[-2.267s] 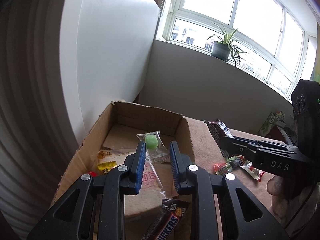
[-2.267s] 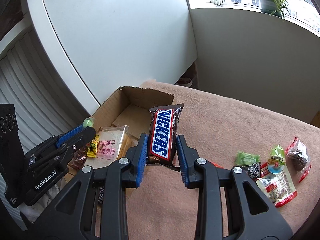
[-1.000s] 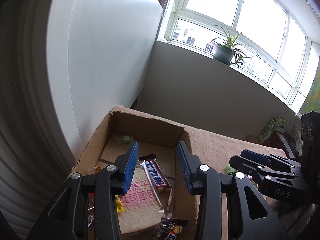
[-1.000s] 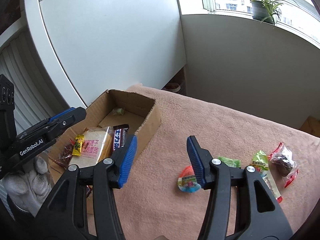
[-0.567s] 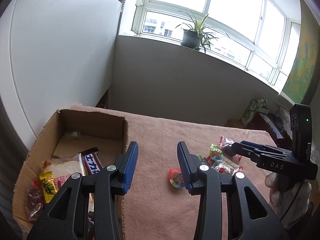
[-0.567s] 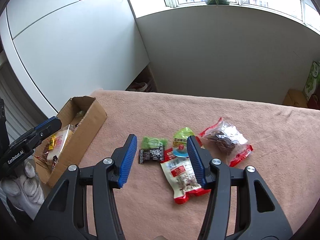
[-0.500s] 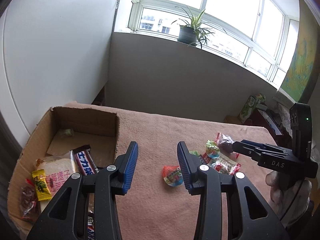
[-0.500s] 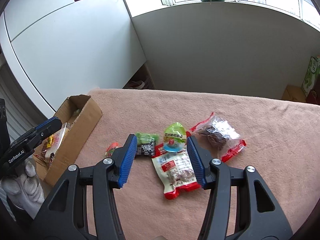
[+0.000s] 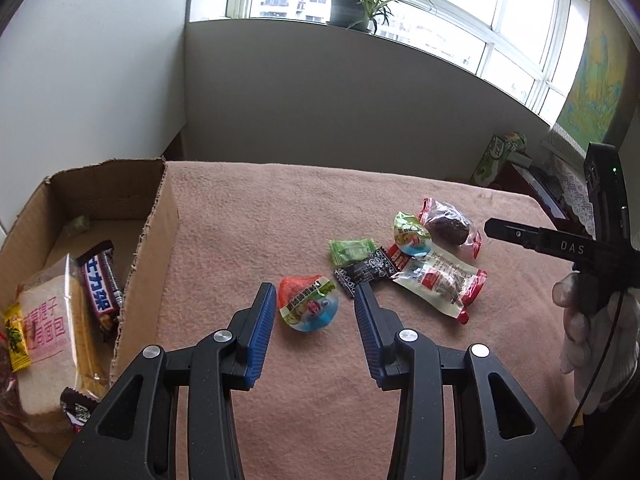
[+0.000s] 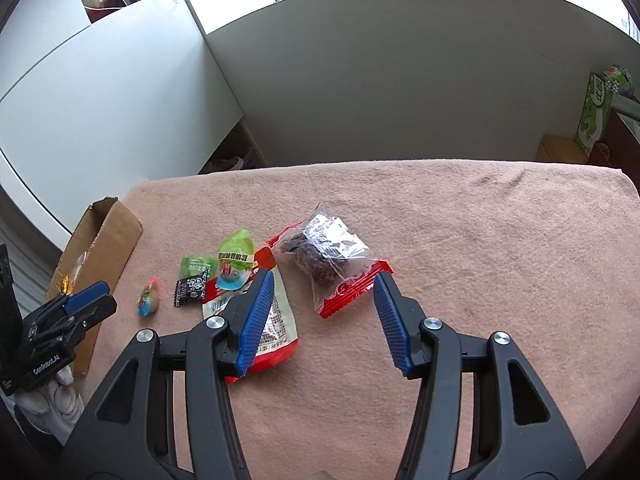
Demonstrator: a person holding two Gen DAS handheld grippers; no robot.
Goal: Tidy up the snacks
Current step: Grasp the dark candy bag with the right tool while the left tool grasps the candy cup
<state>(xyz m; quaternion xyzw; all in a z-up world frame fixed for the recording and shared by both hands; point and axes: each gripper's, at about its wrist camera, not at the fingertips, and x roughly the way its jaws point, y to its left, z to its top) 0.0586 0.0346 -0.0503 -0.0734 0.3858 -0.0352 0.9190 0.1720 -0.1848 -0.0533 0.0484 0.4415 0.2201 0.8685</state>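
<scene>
Inside the cardboard box (image 9: pixel 154 240), bread packet (image 9: pixel 48 332) shows only from left wrist. Right of box, both tongs, left (image 9: pixel 315 300) and right (image 10: pixel 324 292), gape empty.

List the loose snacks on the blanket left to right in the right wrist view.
Red-topped jelly cup → black candy wrapper → green-topped jelly cup → clear bag with red ends holding a dark pastry. Green candy and red-and-white pouch overlap others, so left out.

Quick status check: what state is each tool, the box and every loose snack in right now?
Left tool: open, empty, over the jelly cup.
Right tool: open, empty.
Cardboard box: open-topped, partly filled.
Jelly cup: on the cloth, loose.
Dark-filled clear packet: on the cloth, sealed.
Red-and-white pouch: flat on the cloth.
</scene>
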